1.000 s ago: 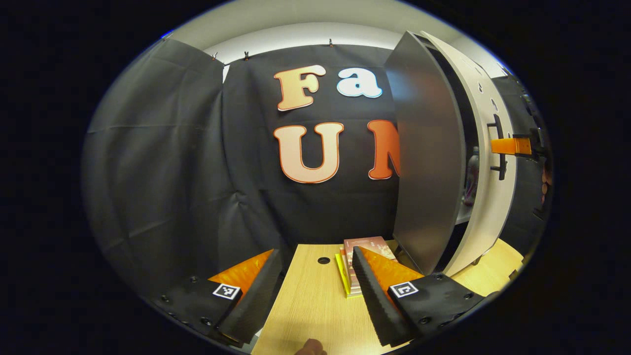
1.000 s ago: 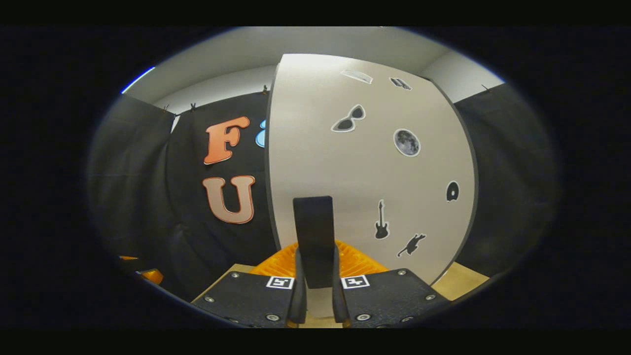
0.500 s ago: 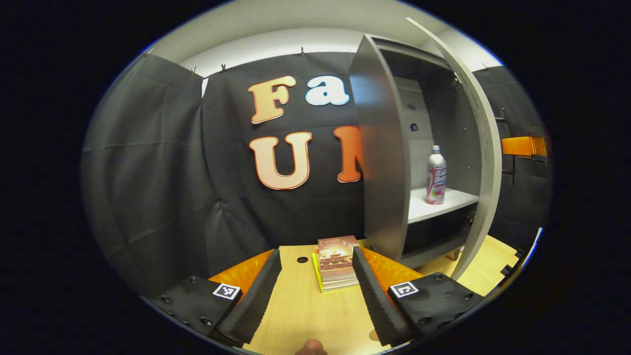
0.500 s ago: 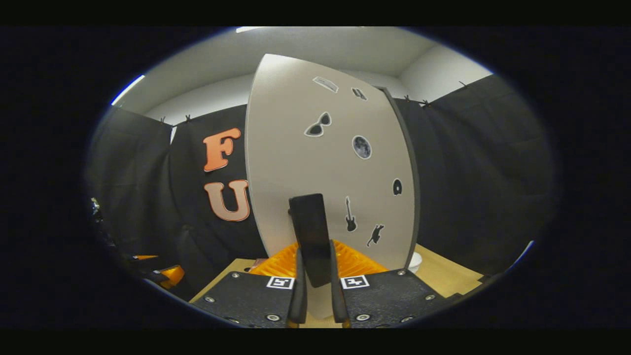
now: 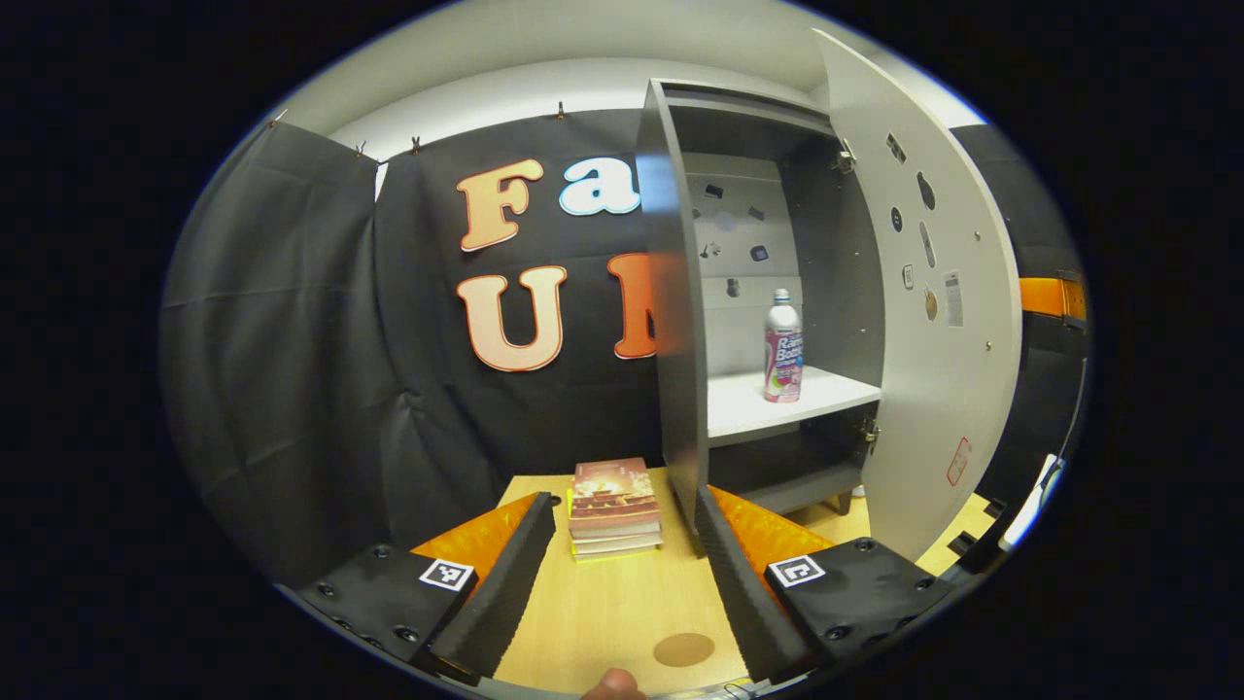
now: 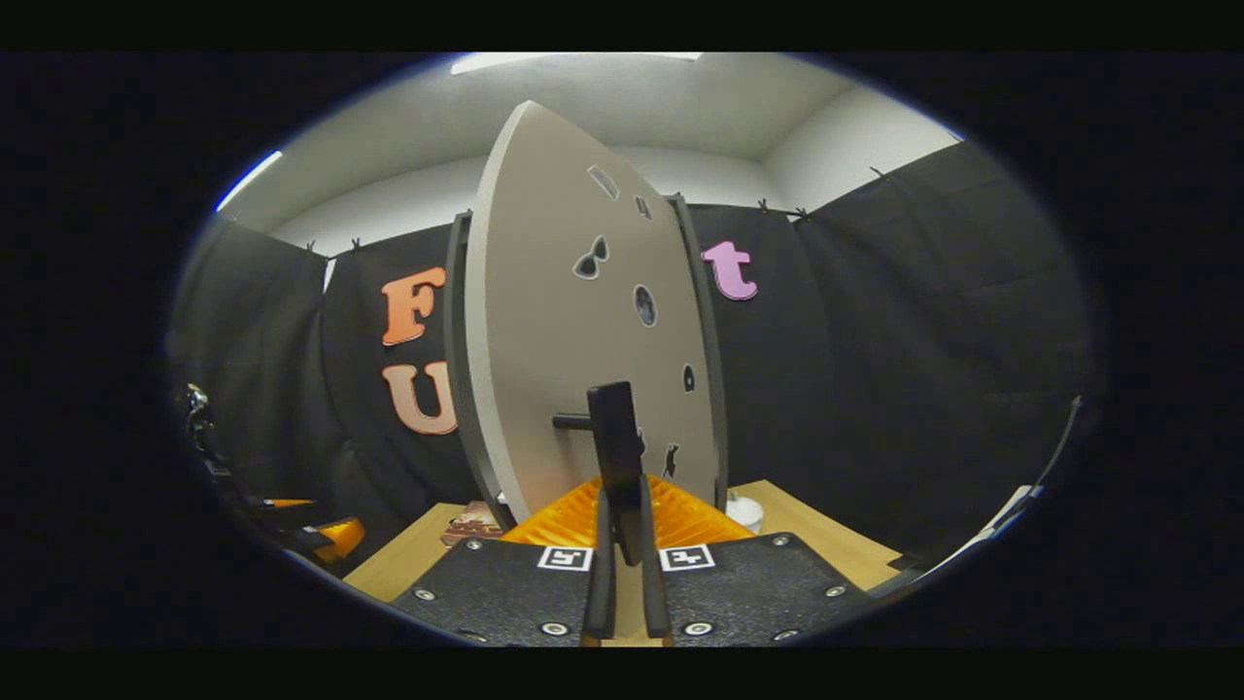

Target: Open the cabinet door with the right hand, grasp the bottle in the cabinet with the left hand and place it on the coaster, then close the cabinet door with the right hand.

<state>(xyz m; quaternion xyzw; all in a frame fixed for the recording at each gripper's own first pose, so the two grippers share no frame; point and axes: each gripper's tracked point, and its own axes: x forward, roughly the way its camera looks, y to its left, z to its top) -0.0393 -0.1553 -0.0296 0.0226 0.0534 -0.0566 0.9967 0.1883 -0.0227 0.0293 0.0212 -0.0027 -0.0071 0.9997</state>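
The grey cabinet (image 5: 671, 292) stands open, its door (image 5: 933, 321) swung out to the right. A silver bottle with a pink label (image 5: 782, 347) stands upright on the white shelf (image 5: 748, 408) inside. A round brown coaster (image 5: 683, 649) lies on the wooden table near the front edge. My left gripper (image 5: 622, 501) hovers low over the table, open and holding nothing, well short of the cabinet. In the right gripper view my right gripper (image 6: 624, 498) is shut on the black door handle (image 6: 614, 433) on the door (image 6: 554, 350), seen from its outer face.
A small stack of books (image 5: 612, 496) lies on the table (image 5: 612, 612) just left of the cabinet, between my left fingers in that view. A small white object (image 6: 746, 510) sits on the table behind the door. Black cloth walls close in the booth.
The right gripper has swung the door further open, from almost shut to wide open. The bottle and shelf have come into full view, and the coaster now shows near the left gripper.
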